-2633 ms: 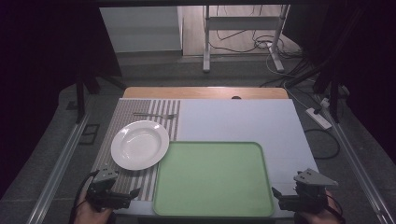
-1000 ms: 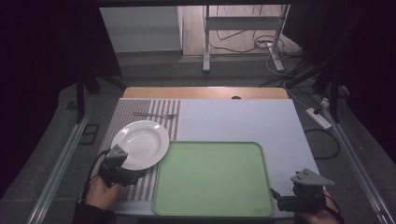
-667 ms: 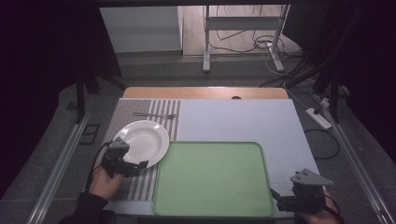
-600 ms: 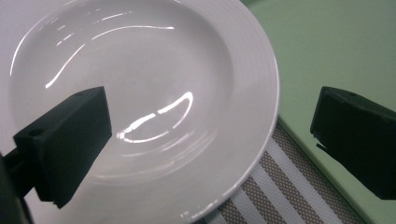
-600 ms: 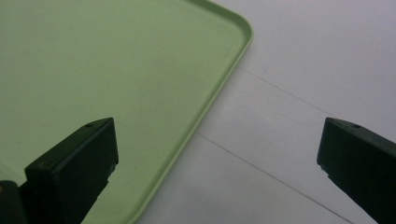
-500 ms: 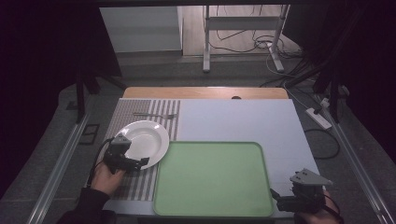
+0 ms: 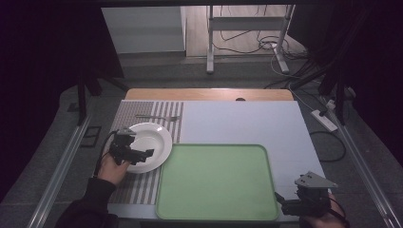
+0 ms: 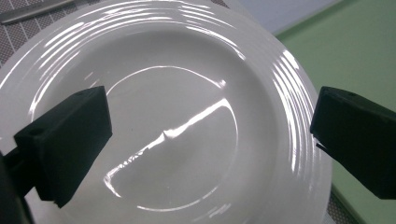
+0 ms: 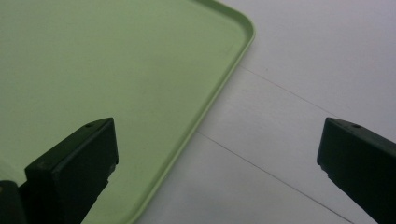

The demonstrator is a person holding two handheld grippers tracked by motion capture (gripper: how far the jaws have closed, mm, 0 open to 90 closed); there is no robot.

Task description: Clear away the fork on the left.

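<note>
Your left gripper hangs over the one white plate, jaws spread wide, gripping nothing. The plate lies on the striped mat, beside one green tray and one fork. Your right gripper gapes empty at the tray's near corner.

The plate lay on the striped mat along the tabletop's left edge, its right rim touching or perhaps overlapping the tray at the near edge. A utensil, probably a fork, lay behind the plate.
</note>
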